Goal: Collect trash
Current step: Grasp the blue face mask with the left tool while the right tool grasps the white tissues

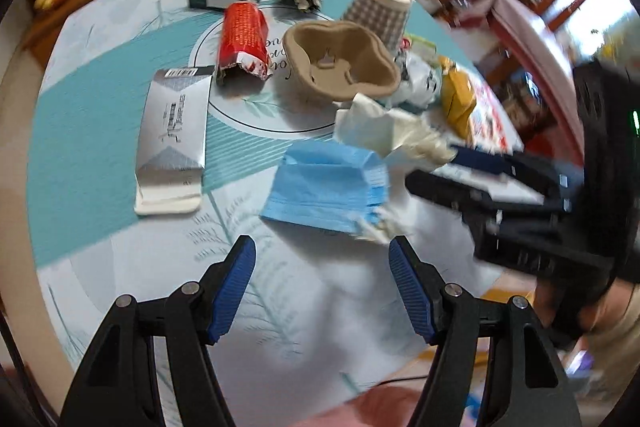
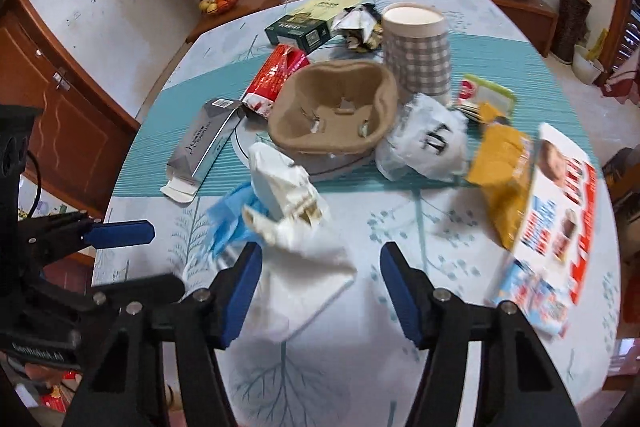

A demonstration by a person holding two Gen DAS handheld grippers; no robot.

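Both tongs gape wide and hold nothing: the left tongs [image 1: 322, 261] hang over the table's [image 1: 100, 115] near edge just short of the mask [image 1: 326, 187], the right tongs [image 2: 320, 267] straddle the tissue [image 2: 296, 227]. Risk: limp, crumpled tissue may slip from the ribbed pads or drag the pleated mask beneath. Beyond, mid-table, sit the moulded pulp tray [image 2: 334, 115] and checked paper cup [image 2: 416, 47].

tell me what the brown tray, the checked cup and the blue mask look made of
Brown tray: looks like moulded paper pulp, with a matte, fibrous surface and soft formed walls.
Checked cup: likely paper, with a printed grey check and a rolled white rim.
Blue mask: seems nonwoven fabric, matte, with pleats along one edge.
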